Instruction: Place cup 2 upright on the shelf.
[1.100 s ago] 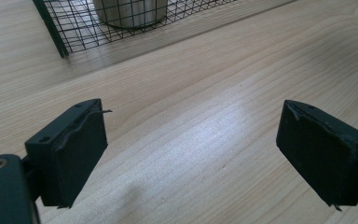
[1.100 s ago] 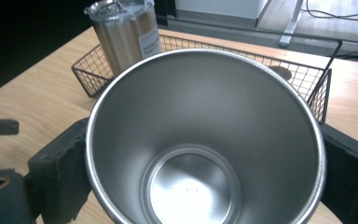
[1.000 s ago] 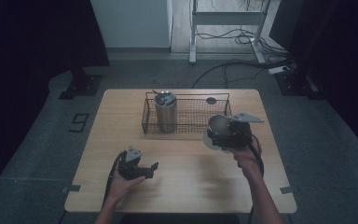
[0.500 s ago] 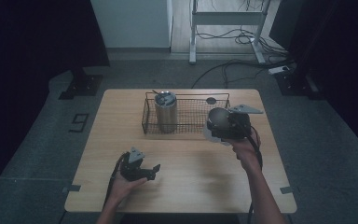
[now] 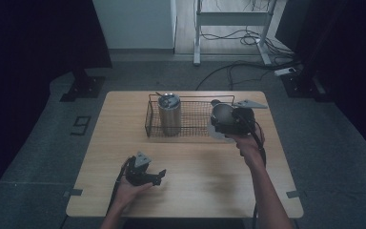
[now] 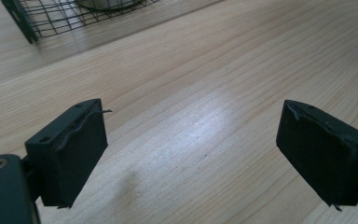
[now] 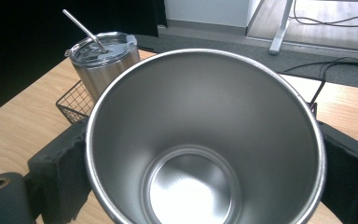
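Wooden table (image 5: 190, 162) on grey floor (image 5: 38, 143)

Dim room, grey floor (image 5: 38, 157), cables (image 5: 228, 71)

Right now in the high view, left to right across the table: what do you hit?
left gripper, open near the front edge → lidded steel tumbler with a straw standing in the wire basket → open steel cup clamped in the right gripper at the basket's right end.
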A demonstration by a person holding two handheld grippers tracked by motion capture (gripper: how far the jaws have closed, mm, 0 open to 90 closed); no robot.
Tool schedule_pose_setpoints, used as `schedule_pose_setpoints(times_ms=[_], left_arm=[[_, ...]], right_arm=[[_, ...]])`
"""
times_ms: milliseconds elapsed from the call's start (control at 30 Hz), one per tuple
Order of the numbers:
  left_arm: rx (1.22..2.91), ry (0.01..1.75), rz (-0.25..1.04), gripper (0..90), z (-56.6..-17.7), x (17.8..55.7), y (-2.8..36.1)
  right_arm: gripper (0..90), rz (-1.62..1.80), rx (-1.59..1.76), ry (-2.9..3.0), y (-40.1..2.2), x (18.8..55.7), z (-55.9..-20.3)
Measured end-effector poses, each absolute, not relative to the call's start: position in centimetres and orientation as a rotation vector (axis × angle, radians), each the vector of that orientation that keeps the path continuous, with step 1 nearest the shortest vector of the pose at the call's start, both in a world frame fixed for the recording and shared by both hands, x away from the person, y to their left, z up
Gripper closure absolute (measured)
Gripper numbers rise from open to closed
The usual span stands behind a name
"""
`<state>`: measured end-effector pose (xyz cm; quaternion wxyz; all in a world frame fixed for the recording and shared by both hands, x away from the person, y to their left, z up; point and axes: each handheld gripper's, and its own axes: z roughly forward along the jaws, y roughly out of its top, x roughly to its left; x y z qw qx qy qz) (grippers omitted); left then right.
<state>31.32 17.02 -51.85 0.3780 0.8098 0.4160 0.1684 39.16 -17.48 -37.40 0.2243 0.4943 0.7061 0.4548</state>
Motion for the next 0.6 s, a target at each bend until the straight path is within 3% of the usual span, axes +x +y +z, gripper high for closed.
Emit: schedule_pose_setpoints(times_ms=[600], left_arm=[[2.088,1.071,0.437,8.6,-52.1,31.4,17.1]], right_arm=[[6.3,1.248,1.357,1.957,-16.9,41.0,-36.9]])
